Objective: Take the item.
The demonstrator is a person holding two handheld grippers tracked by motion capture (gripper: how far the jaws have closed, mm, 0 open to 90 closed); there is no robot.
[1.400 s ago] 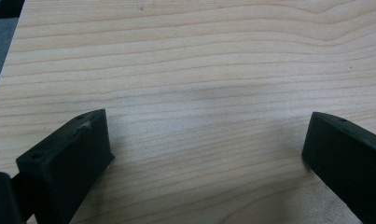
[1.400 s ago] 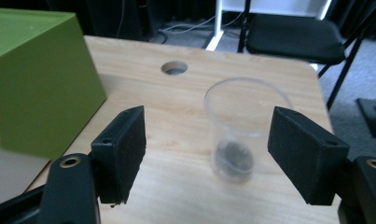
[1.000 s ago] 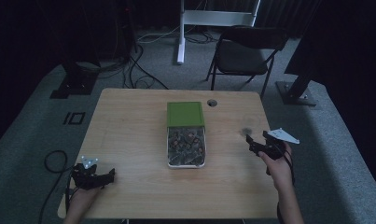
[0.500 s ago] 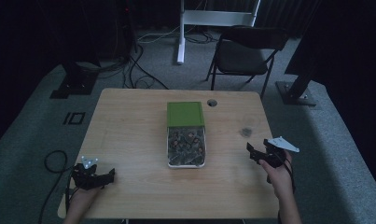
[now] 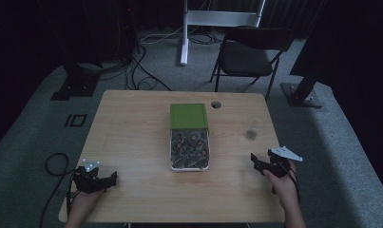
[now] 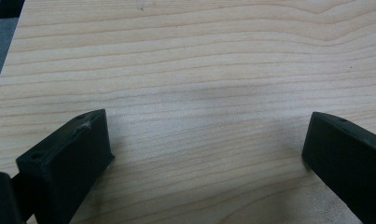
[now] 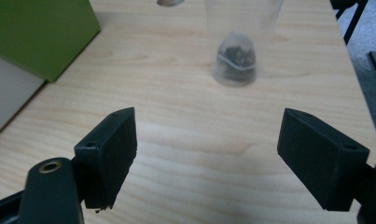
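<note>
— What stands behind the wooden table point(image 5: 132, 123)?
— A black folding chair point(image 5: 248, 57), empty, on the grey carpet point(image 5: 341, 142). Left of it rises a white stand post point(image 5: 184, 33), with dark cables point(image 5: 141, 71) trailing over the floor beside it.
— And on the tabletop?
— A round hole point(image 5: 215, 104) near the far edge, and just beside it a box point(image 5: 189, 164) at mid-table, its green lid point(image 5: 188, 116) covering the far half, small dark pieces showing in the near half
</note>
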